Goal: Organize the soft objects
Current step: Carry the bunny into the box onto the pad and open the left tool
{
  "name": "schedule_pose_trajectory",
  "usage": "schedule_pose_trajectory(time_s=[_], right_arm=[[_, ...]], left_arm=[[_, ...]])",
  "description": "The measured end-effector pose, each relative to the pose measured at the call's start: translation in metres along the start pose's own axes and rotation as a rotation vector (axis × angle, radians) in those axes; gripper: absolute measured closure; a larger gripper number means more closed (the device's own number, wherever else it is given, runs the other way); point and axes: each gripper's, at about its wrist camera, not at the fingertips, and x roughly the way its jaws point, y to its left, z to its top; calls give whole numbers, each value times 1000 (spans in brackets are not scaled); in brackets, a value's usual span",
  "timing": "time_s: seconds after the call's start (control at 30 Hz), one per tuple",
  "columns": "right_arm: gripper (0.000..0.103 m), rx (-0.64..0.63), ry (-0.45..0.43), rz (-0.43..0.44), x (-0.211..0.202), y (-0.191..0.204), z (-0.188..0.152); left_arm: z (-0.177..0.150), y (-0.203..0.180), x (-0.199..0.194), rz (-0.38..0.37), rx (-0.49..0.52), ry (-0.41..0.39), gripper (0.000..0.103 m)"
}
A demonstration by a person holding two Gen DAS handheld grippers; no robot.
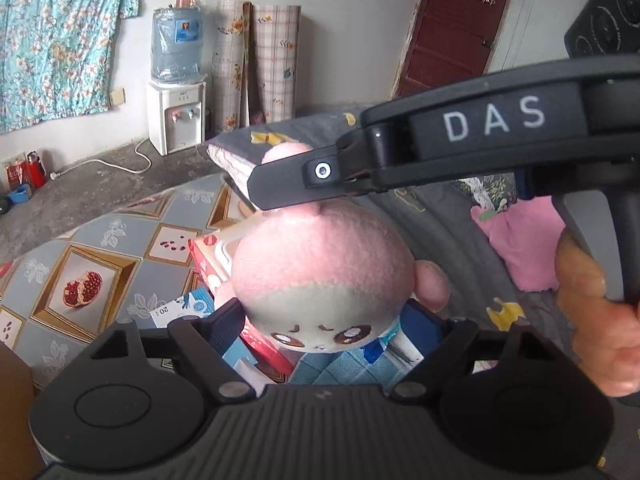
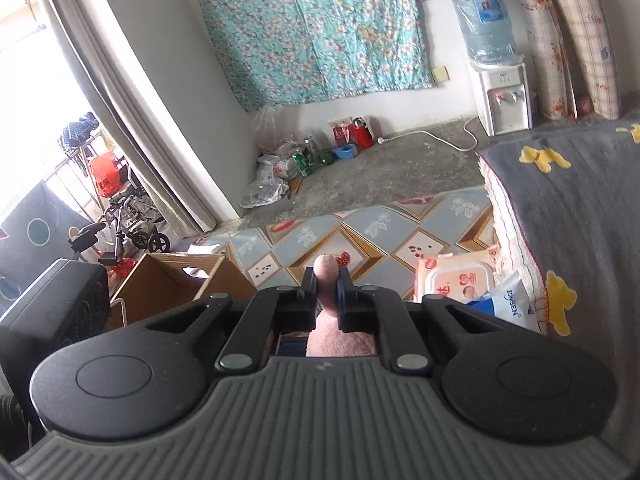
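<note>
**Pink doll, grey blanket, blue flowers**

The plush doll (image 1: 320,276) has a soft pink head and a pale face with brown eyes. Its clothes are blue checks. Each hand-held gripper is black – the right hand-held gripper (image 2: 326,280) has a pink bit of the doll between its jaws, and white letters show on it in the left view. The left hand-held gripper (image 1: 320,324) has blue pads. The blanket (image 2: 580,216) is dark grey with yellow dogs. The floor mat (image 1: 104,264) is grey and tan with red pomegranates. A wall cloth (image 2: 316,28) is teal with little pale flowers. The water bottle (image 2: 482,20) is blue – its stand is white. The wipes pack (image 2: 456,280) is orange and white. The box (image 2: 168,280) is brown.
</note>
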Motion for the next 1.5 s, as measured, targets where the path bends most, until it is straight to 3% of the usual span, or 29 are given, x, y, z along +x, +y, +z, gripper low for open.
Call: schedule_pose_trajectory(time_s=[0.17,0.33,0.63,0.87,1.1,1.23,1.5], right_arm=[[95,-79,-33,39,-30,56,11],[96,-155,-41,100,-44,119,16],[95,-221,12,260,-16,242,22],[95,-184,132,380,52,324,5],[96,-143,264,415,138,369,-6],[96,-95,350,429,195,379,-8],[96,87,551,468,311,353,-10]], left_arm=[[-3,2,-53,21,-30,-89,17],[-17,10,-107,88,-50,-169,17],[-54,62,-188,213,-165,-232,17],[-91,121,-223,318,-287,-191,17],[-121,183,-225,389,-413,-131,18],[-131,225,-213,414,-491,-76,18],[-139,297,-180,436,-616,46,18]])
